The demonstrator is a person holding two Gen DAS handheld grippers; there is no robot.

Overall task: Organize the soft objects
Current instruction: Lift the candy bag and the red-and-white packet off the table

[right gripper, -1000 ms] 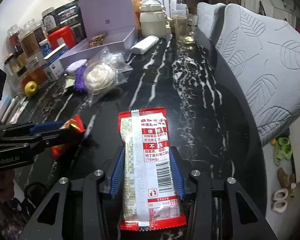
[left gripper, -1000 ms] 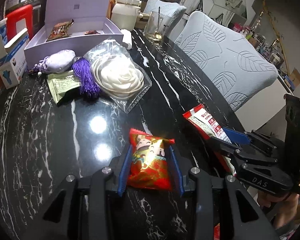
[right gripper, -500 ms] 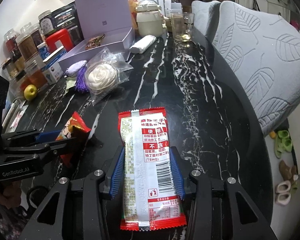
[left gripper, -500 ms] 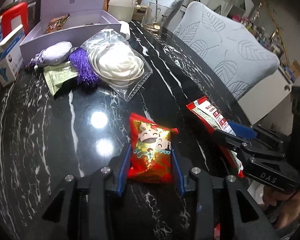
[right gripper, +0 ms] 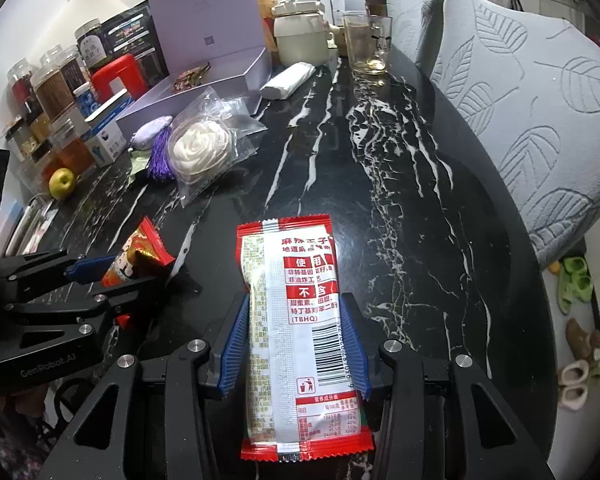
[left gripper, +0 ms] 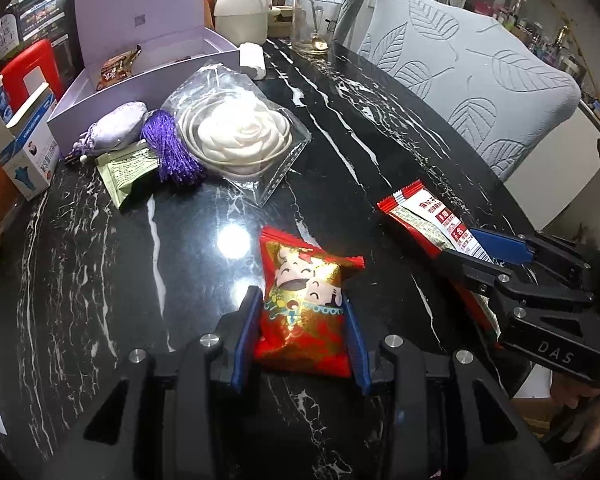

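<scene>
My left gripper (left gripper: 302, 304) is shut on a red and gold cartoon snack packet (left gripper: 304, 308) and holds it above the black marble table (left gripper: 100, 280). My right gripper (right gripper: 294, 320) is shut on a long red and white snack packet (right gripper: 296, 320), also above the table. Each gripper shows in the other's view: the right one (left gripper: 488, 252) with its packet (left gripper: 424, 216), the left one (right gripper: 112, 268) with its packet (right gripper: 136, 252). Further back lie a white fabric rose in a clear bag (left gripper: 240, 140), a purple tassel (left gripper: 168, 148), a lavender pouch (left gripper: 120, 128) and a green sachet (left gripper: 128, 172).
An open lavender gift box (left gripper: 148, 76) with snack packets inside stands at the back left. Behind it are a cream pot (left gripper: 242, 8), a glass with a spoon (left gripper: 312, 24) and a white roll (left gripper: 252, 60). Jars, cartons and a green apple (right gripper: 62, 182) line the left edge. Grey chairs (left gripper: 472, 92) stand right.
Both grippers have lifted and drawn back a little with their packets still held. The left gripper's view has tilted up, so the gift box and pot show more fully.
</scene>
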